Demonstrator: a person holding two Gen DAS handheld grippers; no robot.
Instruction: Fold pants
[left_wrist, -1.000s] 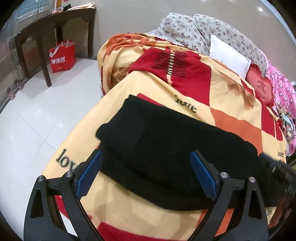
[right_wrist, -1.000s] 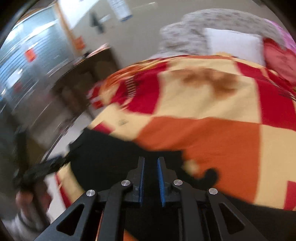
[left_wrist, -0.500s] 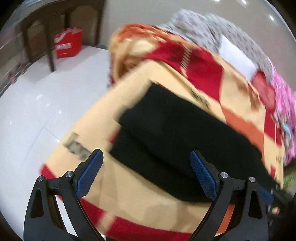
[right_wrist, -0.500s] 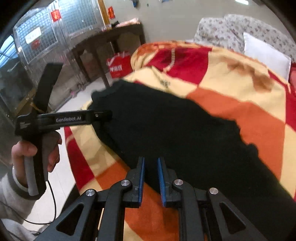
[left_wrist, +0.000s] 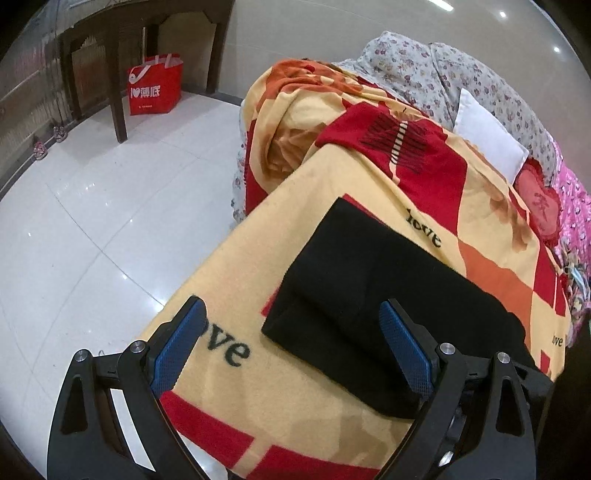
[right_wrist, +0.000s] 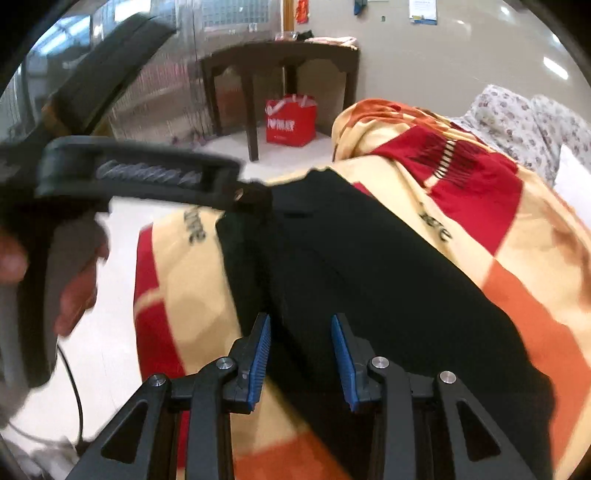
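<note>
The black pants (left_wrist: 373, 291) lie folded lengthwise on a yellow, red and orange blanket (left_wrist: 332, 192) on the bed. My left gripper (left_wrist: 291, 343) is open and empty, held above the blanket at the pants' near end. In the right wrist view the pants (right_wrist: 369, 280) run from the centre toward the lower right. My right gripper (right_wrist: 301, 354) is open and empty just above the pants. The left gripper's body (right_wrist: 147, 173) and the hand holding it show at the left of that view.
A dark wooden table (left_wrist: 122, 44) stands on the white tiled floor (left_wrist: 85, 206) with a red paper bag (left_wrist: 155, 90) under it. A white pillow (left_wrist: 487, 136), a floral quilt (left_wrist: 424, 70) and a red cushion (left_wrist: 543, 206) lie at the bed's head.
My right gripper has opened from shut and swung toward the pants' end by the floor. My left gripper has pulled back and left, staying open. The pants lie as before.
</note>
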